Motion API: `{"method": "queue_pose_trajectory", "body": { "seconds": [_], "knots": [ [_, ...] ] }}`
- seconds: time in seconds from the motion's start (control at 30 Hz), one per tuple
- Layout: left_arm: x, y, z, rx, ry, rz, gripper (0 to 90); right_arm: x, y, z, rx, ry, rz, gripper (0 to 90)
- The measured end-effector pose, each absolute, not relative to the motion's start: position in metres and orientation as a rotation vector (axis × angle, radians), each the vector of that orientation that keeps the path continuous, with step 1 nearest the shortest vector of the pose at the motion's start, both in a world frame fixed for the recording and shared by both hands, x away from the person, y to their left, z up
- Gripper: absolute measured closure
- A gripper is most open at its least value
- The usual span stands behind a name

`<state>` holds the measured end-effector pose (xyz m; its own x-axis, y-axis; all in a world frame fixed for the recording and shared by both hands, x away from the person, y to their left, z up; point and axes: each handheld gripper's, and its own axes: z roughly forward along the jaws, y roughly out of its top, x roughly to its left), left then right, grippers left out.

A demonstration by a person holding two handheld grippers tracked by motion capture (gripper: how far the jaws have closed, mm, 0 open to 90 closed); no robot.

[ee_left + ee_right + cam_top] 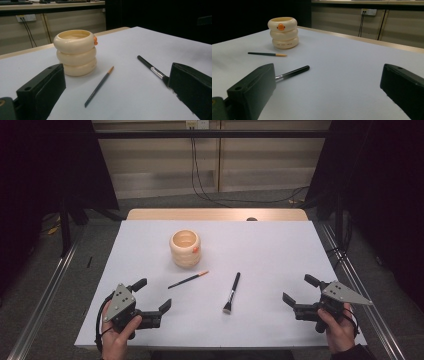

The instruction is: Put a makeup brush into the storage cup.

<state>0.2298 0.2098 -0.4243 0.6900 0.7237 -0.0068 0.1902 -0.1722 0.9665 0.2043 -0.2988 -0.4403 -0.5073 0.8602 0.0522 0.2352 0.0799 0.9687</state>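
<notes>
Jaws of both grippers wide apart, empty; orange duck bill on cream holder (pixel 283 32) plain in right gripper view.

**Open room near both grippers, three things mid-surface**

The white surface (pixel 280 245) lies bare in front of the right gripper (pixel 296 296) and along its far right side. Between the grippers lie a thin dark paintbrush with an orange tip (pixel 188 279) and a black-handled flat makeup brush (pixel 231 293), apart from each other. Behind them stands a cream ringed duck-faced pot (pixel 185 248), upright, with room on every side. The left gripper (pixel 154 296) has bare surface ahead of its spread jaws.
</notes>
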Motion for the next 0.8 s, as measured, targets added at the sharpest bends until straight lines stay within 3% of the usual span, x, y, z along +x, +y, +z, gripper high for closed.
{"method": "queue_pose_trajectory", "body": {
  "seconds": [0.8],
  "knots": [
    [0.263,0.178,-0.407,1.740,0.646,0.512,1.2,0.203,-0.300,-0.440,1.096,1.803,1.456,0.0]
  ]
}}
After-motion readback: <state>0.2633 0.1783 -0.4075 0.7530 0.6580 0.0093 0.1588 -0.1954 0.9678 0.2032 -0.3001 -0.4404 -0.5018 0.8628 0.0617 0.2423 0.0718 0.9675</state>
